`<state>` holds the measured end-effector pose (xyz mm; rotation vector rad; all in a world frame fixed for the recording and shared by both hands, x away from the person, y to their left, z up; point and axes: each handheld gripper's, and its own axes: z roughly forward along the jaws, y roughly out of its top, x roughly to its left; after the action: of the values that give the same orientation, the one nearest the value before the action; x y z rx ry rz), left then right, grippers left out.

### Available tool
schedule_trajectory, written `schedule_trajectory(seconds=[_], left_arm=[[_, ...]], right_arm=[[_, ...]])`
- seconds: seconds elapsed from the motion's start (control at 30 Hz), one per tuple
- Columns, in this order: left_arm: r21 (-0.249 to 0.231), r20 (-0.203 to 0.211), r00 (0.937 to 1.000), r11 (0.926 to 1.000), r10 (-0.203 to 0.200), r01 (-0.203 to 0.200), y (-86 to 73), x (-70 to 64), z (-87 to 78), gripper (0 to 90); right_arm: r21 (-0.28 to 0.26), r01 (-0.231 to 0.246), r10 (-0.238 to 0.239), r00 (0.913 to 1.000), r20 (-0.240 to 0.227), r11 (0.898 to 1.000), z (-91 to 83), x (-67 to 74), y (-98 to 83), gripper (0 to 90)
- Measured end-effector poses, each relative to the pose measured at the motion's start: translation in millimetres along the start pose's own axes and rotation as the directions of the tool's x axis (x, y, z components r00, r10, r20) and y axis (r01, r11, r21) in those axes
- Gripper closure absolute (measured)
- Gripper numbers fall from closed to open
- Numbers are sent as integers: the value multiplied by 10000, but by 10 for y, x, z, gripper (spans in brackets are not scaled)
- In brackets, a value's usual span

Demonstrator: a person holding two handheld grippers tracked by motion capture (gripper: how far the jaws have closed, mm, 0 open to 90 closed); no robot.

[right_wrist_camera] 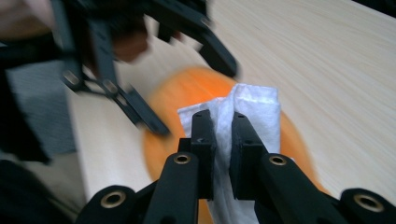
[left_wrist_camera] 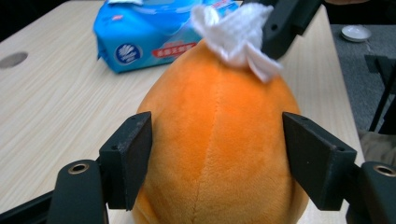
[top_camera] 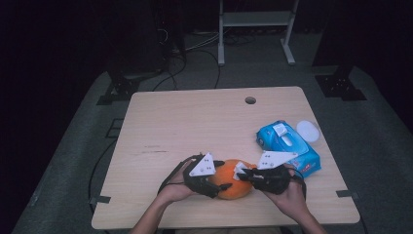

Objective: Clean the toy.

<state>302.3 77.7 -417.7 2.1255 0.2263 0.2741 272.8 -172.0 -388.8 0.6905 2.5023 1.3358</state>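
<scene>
Two grippers at work, near edge of table (top_camera: 160,117): left gripper (left_wrist_camera: 217,161) clamps the orange plush (left_wrist_camera: 219,140); right gripper (right_wrist_camera: 223,135) pinches the white wipe (right_wrist_camera: 252,112) against its top. Keep your left grip steady; wipe in short, light strokes.

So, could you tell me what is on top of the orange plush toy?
A folded white wipe rests on the orange plush toy, pinched by the right gripper. The plush surface under the wipe is covered.
</scene>
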Motion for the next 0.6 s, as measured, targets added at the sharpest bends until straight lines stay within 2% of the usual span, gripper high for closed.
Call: schedule_trajectory(seconds=[0.03,0.1,0.2,0.27,0.33,0.37,0.4,0.5,0.57,0.6], left_arm=[[-11,-26,9999,9999,-129,129,-12,22,-9,274],[-78,-57,9993,9993,-359,359,-34,54,-16,272],[-105,-191,9975,9976,-682,680,-45,80,2,250],[-95,-246,9955,9958,-915,912,-52,93,9,247],[-184,-339,9920,9925,-1217,1211,-58,109,13,250],[-258,-343,9895,9899,-1405,1397,-62,121,18,251],[-247,-309,9893,9895,-1428,1421,-65,128,16,251],[-259,-235,9896,9896,-1422,1416,-80,134,-4,254],[-267,-206,9891,9890,-1458,1452,-92,145,-24,264],[-278,-202,9894,9893,-1440,1434,-95,150,-27,266]], right_arm=[[60,-45,44,9999,157,10000,-11,-32,-24,812],[66,-425,424,9990,102,9991,-31,-102,-75,812],[71,-517,515,9985,177,9986,-31,-129,-101,811],[15,-370,370,9989,280,9993,-33,-95,-86,811],[-109,-278,279,9996,66,9996,-26,-44,-61,810],[-206,-274,269,9993,-253,9994,-12,-14,-50,810],[-220,-142,130,9984,-549,9997,18,37,-35,810],[98,403,-399,9985,-382,9991,79,121,-5,811],[41,201,-200,9990,-410,9998,58,72,-12,811],[48,39,-38,9998,-199,10000,25,15,-35,811]])
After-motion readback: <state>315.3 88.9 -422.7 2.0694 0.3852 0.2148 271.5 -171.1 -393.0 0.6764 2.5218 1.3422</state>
